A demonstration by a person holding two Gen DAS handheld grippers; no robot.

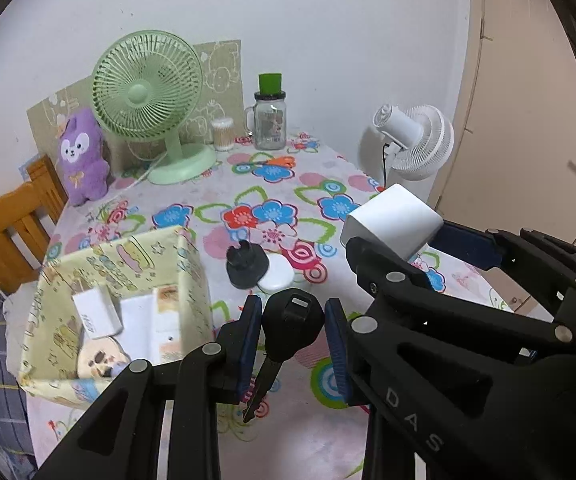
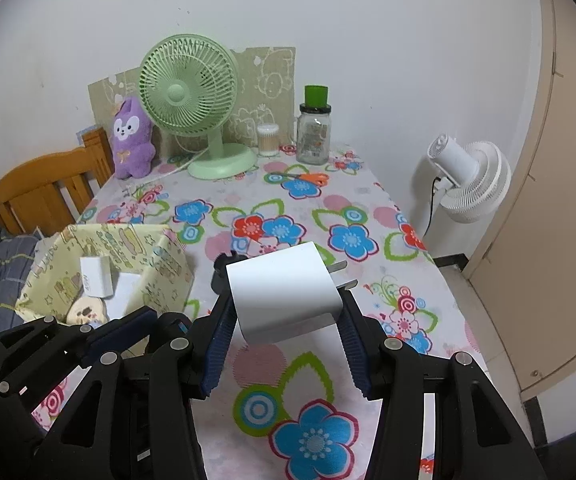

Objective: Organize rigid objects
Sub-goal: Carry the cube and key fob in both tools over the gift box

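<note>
Left wrist view: a black key (image 1: 288,330) hangs clamped between the blue pads of the left hand-held gripper (image 1: 293,346), blade pointing down, clear of the flowered bench (image 1: 280,184). To its right, the right hand-held gripper (image 2: 286,322) is clamped on a white charger plug (image 2: 284,292), also held above the cloth, its metal prongs pointing away toward the far right.

The likely destination, a yellow patterned box (image 1: 186,258), stands at the left edge of the bench, just left of the key. It already holds a small white box (image 1: 96,312), a flat white item beside it and a round cartoon-printed piece (image 1: 98,360), so part of the sorting looks done.

Left to do, by my reading: both held things have yet to go in, and a black adapter (image 1: 245,266) touching a white round disc (image 1: 276,274) sits loose on the cloth just beyond the key. Orange-handled scissors (image 2: 302,177) lie further back.

Along the far edge stand a green fan (image 1: 148,92), a purple plush (image 1: 81,156), a cotton swab tub (image 1: 222,134) and a glass jar (image 1: 270,120); whether these belong to the sorting I cannot tell.
</note>
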